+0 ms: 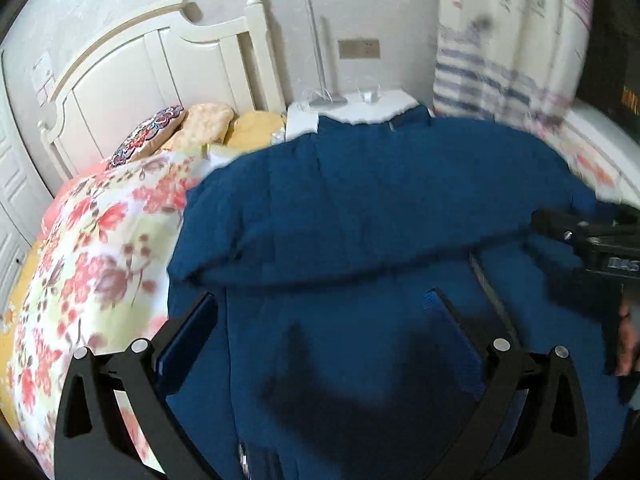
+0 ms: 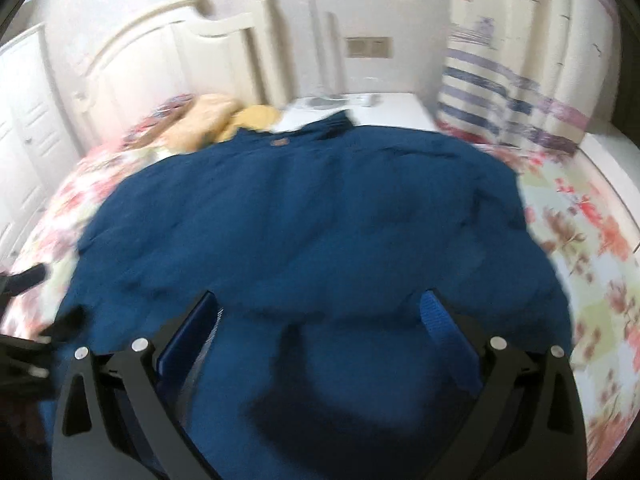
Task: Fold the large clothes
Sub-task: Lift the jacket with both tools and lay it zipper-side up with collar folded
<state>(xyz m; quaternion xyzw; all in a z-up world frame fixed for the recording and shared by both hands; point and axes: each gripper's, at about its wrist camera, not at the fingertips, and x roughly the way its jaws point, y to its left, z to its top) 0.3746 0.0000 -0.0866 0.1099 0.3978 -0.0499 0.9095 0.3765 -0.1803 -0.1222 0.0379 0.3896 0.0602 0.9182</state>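
On floral bedspread (image 1: 88,248): blue jacket (image 1: 360,208) spread flat, upper part already doubled over, probably for next fold; left gripper (image 1: 324,320) and right gripper (image 2: 320,316) both wide open above it, holding nothing

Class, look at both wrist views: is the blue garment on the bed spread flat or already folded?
Partly folded. In the left wrist view the blue garment shows one layer doubled over another, its fold edge casting a shadow across the cloth. It lies on the floral bedspread.
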